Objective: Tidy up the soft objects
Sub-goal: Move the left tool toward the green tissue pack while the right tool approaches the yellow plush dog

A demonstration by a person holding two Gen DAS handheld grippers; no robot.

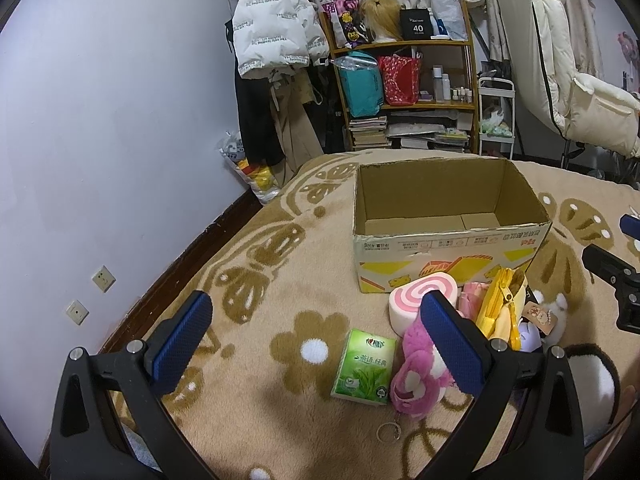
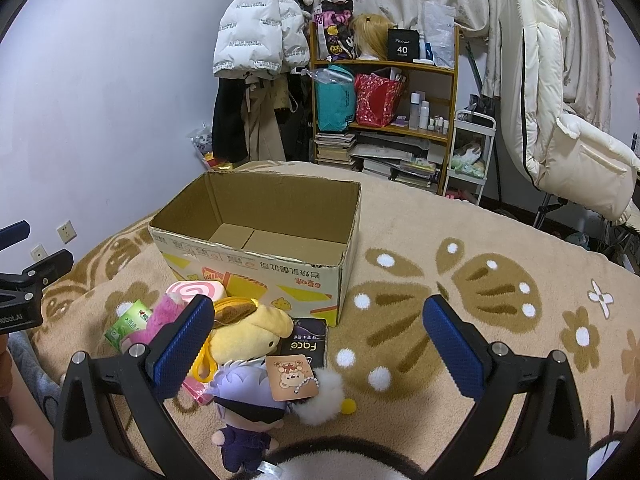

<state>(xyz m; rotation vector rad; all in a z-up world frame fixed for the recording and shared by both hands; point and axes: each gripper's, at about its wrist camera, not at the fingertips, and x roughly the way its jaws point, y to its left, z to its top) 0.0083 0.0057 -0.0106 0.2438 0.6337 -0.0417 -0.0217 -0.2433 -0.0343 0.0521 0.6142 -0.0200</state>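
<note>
Left wrist: corrugated cardboard box (image 1: 448, 240), fluffy pink plush (image 1: 416, 368), fleecy blanket (image 1: 280, 280).

The cardboard box (image 1: 448, 240) is brown with yellow and red print. The blanket (image 2: 460, 280) is beige with brown flowers and white dots. The tissue pack (image 1: 365, 366) is green, the swirl cushion (image 1: 420, 298) pink-and-white, the plush (image 2: 256, 330) yellow.
</note>
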